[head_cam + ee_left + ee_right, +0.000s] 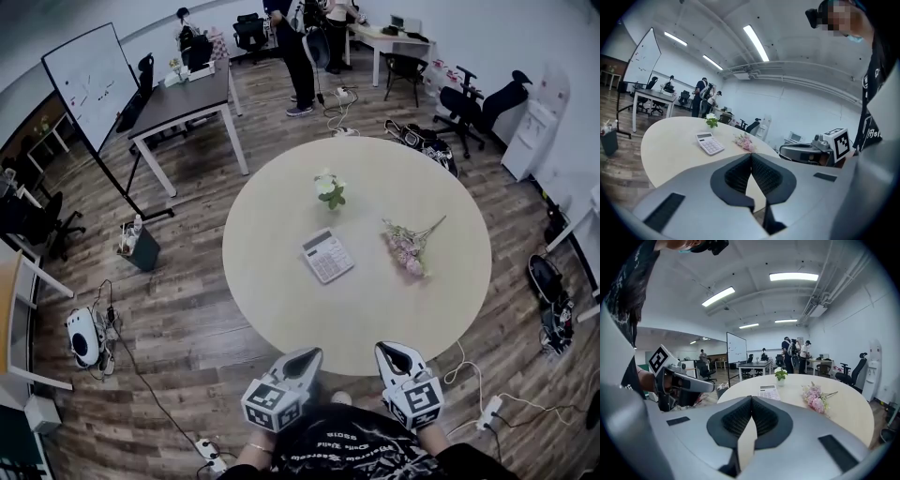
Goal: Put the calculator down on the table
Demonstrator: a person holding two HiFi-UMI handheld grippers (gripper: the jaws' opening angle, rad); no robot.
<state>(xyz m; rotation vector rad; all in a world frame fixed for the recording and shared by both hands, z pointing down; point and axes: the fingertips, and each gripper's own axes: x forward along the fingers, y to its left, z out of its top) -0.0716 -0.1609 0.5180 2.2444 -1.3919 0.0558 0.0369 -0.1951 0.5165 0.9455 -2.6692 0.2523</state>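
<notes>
Open office w/ wood-plank floor. The work surface was a round, pale beige laminate table (281, 309). Background: a white whiteboard on a black stand (91, 80) and a dark-topped rectangular desk (183, 98), both well apart from the table.

Placement. The white rectangular desk calculator (327, 255) lay flat, keys up, near the table centre. It sat between a small white-flowered plant (329, 188) on the far side and the near rim. A bunch of pink flowers on thin stems (409, 247) lay near it to the right, not touching. Nothing gripped or touched the calculator. Judgement: set-down appeared complete. The unit was fully supported and well in from any edge, so slide-off risk was low.

Grippers. The grey left gripper (309, 354) had its jaws pressed together, ribbed pads meeting along one line, w/ nothing between them. The grey right gripper (388, 349) was in the same cond.: jaws together, empty. Probable reason: no load to carry.

Pose. Both grippers were held side by side at the table's near rim, close to the person's torso and approx. parallel. Each was aimed across the table and tilted slightly down, w/ its marker cube facing up. Both tips were well apart from the calculator.
</notes>
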